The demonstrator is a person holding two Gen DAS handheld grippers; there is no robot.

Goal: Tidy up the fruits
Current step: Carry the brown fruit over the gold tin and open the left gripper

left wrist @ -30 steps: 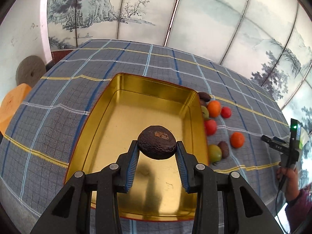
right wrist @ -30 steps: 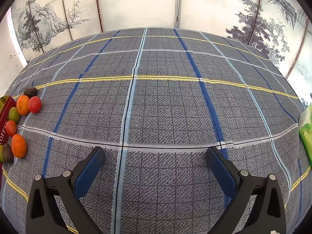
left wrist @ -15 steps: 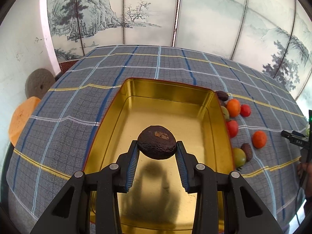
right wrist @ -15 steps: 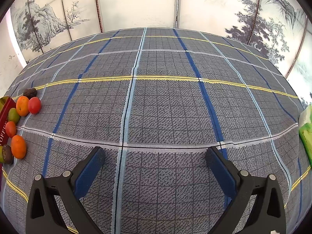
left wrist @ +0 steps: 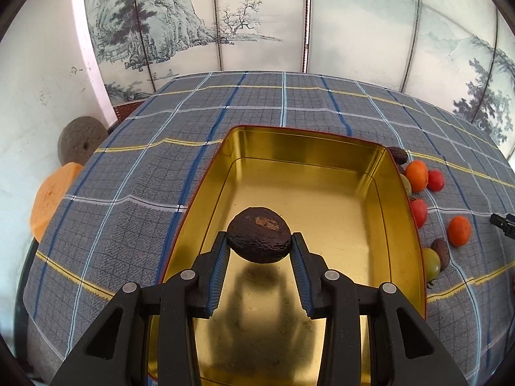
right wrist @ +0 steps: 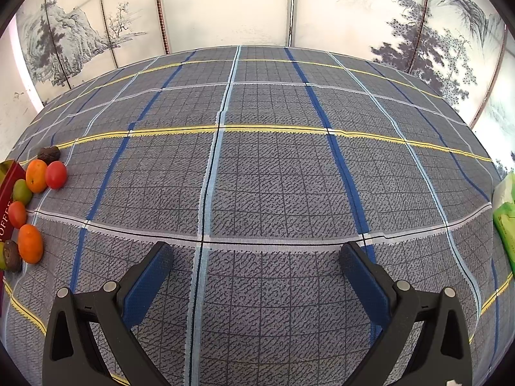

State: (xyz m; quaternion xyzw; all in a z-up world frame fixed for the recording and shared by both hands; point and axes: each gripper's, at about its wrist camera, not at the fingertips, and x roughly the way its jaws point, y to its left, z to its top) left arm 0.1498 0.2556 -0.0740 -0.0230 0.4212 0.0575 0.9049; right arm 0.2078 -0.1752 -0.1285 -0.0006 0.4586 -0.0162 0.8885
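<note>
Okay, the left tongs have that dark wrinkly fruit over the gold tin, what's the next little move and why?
Probably lower the left tongs a little and then open them. The dark fruit is clamped between the pads above the gold tin's bare floor, with its shadow right beneath, so it looks placed for a short drop. The right tongs are open over bare cloth and can wait.

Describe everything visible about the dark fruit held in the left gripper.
The dark fruit is a rounded, slightly flattened oval with a dark brown, wrinkled, leathery-looking skin and a rough tan patch on its upper side. It lies with its long axis crosswise, pinched at both ends by the blue ribbed pads of the left gripper, which is shut on it. It hangs above the floor of the open gold tin, near the tin's middle, touching only the pads. Its dark reflection shows on the tin floor below.
</note>
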